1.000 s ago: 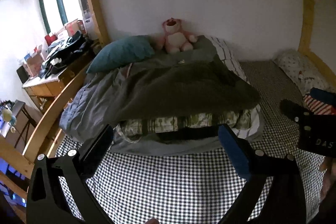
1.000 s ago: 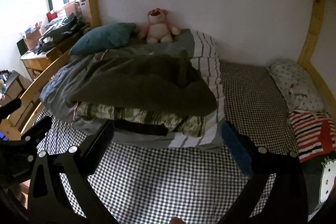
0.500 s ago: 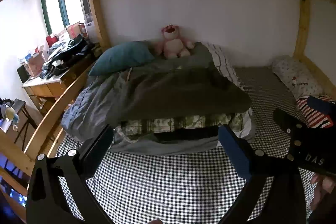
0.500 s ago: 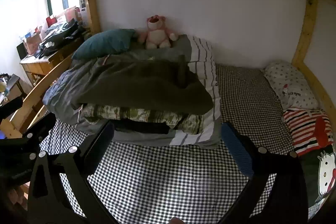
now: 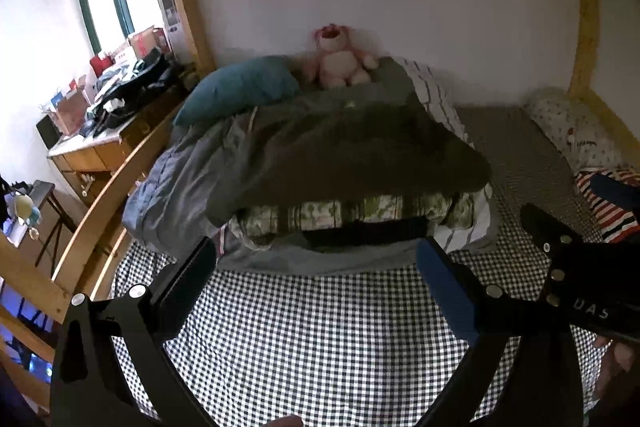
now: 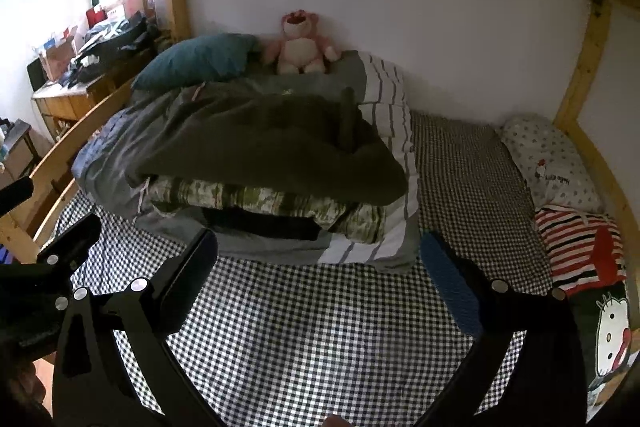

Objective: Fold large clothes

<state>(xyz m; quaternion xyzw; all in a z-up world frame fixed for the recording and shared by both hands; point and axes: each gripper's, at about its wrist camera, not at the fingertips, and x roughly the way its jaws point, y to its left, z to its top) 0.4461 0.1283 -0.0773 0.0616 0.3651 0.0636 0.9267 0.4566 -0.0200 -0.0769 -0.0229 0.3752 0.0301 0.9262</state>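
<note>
bed: lower bunk, checkered sheet point(image 5: 320, 327) bare in front, wooden frame around
clothes: stacked pile point(image 6: 256, 163), olive garment point(image 5: 352, 155) on top, at the pillow end, in front of the pink plush point(image 6: 300, 45)
left tongs point(image 5: 312, 259): spread wide, empty, above the sheet, just short of the pile
right tongs point(image 6: 316, 247): same, gaping, holding nothing
risk: grabbing the top layer may drag the layers under it and topple the pile
risk: the two tongs sit close; could clash reaching the pile

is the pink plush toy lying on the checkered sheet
No, the pink plush toy sits upright atop the bedding pile against the wall.
</note>
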